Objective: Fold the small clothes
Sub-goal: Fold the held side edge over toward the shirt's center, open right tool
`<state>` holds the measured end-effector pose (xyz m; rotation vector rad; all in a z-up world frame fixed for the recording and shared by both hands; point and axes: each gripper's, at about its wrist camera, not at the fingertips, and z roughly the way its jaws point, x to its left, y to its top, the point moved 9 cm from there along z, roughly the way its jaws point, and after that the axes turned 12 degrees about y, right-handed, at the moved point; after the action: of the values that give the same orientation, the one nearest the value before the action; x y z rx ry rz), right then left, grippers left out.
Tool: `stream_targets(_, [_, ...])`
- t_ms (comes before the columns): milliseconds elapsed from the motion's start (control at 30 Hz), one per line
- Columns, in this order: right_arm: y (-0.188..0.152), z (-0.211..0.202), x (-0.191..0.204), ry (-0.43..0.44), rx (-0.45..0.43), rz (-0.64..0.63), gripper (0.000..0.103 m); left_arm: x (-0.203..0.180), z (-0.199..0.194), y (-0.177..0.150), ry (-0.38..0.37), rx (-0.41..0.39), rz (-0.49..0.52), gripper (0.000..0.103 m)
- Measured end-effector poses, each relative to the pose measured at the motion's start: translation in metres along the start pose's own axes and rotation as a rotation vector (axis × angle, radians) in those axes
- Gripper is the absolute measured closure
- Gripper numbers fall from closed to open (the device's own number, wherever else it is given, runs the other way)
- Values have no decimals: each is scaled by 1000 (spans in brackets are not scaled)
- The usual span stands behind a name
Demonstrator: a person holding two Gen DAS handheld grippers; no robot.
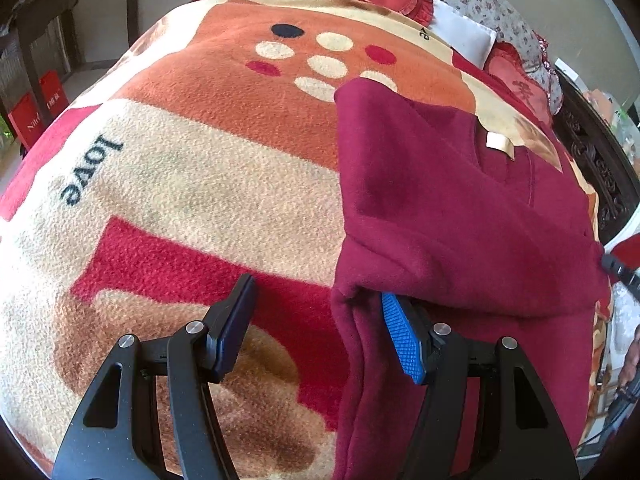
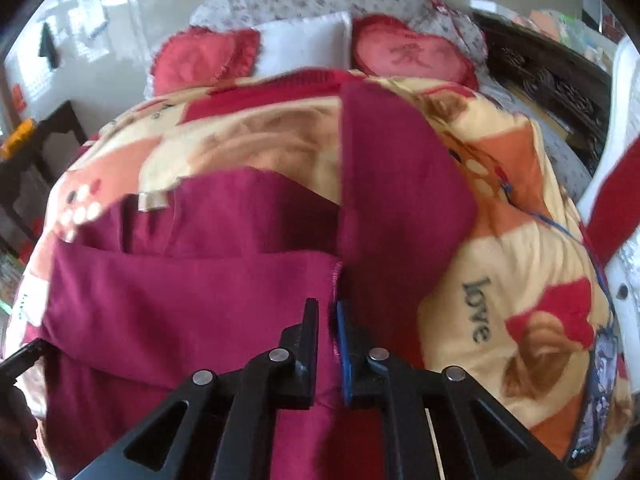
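Left tool (image 1: 320, 328) open beside maroon garment (image 1: 460, 208).

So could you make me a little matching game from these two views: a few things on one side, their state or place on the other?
Things:
1. left tongs
2. right tongs
3. maroon garment
4. white pillow

States or places:
A. between two red heart cushions
B. lying partly folded on the blanket
C. open wide at the garment's edge
D. nearly closed on maroon fabric

Pairs: 1-C, 2-D, 3-B, 4-A

"love" printed on fleece blanket (image 1: 208, 184), Chinese character on red cushion (image 2: 412, 56)
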<state>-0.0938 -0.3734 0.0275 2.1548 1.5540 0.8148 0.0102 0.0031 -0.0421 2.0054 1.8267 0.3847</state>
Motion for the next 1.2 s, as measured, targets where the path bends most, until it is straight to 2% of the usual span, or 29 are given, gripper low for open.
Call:
stream_targets(33, [5,-2,11,25,-20,-17,80,1,0,0,-11,-1,-6,39])
stream_targets(67, [12,-5,24,57,-35,-37,62,2,0,0,-19,-1,-13,39])
stream_targets(100, [19,-4,43,108,-51,-63,52,3,0,0,-32,-2,-25,39])
stream_targets(167, [32,1,84,243,-57,-116,52,4,0,0,-49,-7,-38,39])
stream_targets(267, [44,27,169,477,12,-207,52,5,0,0,-73,-13,-47,39])
stream_targets(333, [47,48,211,535,48,-280,52,6,0,0,-91,-14,-54,39])
stream_targets(433, [46,87,273,567,106,-421,52,8,-1,0,-121,-20,-69,39])
stream_targets(500, [35,118,309,613,199,-496,51,9,-1,-1,-134,-28,-70,39])
stream_targets(567, [25,148,324,584,263,-545,51,10,-2,-1,-145,-34,-70,39])
stream_targets(600, [20,160,327,562,283,-571,56,11,-2,-1,-152,-37,-73,39])
stream_targets(633, [15,170,329,536,300,-601,68,12,-3,-1,-161,-41,-79,39])
stream_targets(667, [11,177,330,513,314,-632,87,13,-3,-2,-174,-44,-86,39])
stream_targets(700, [8,179,332,508,321,-645,89,15,-4,-2,-187,-49,-94,39])
stream_targets(800, [17,172,335,514,256,-629,92,18,-4,-2,-202,-68,-121,39])
stream_targets(867, [26,177,334,514,223,-571,93,19,-4,-3,-209,-79,-129,39])
stream_targets(933, [26,190,332,510,230,-515,93,18,-5,-4,-198,-79,-115,39])
stream_targets(1000, [23,200,339,504,229,-505,92,16,-6,-4,-185,-70,-96,39])
stream_targets(1067, [25,194,340,531,223,-482,91,16,-7,-3,-170,-49,-84,39])
stream_targets(1133, [30,177,329,576,246,-419,84,19,-15,1,-151,-45,-82,39])
stream_targets(1200, [38,154,313,561,209,-404,62,21,-26,8,-133,-71,-78,39])
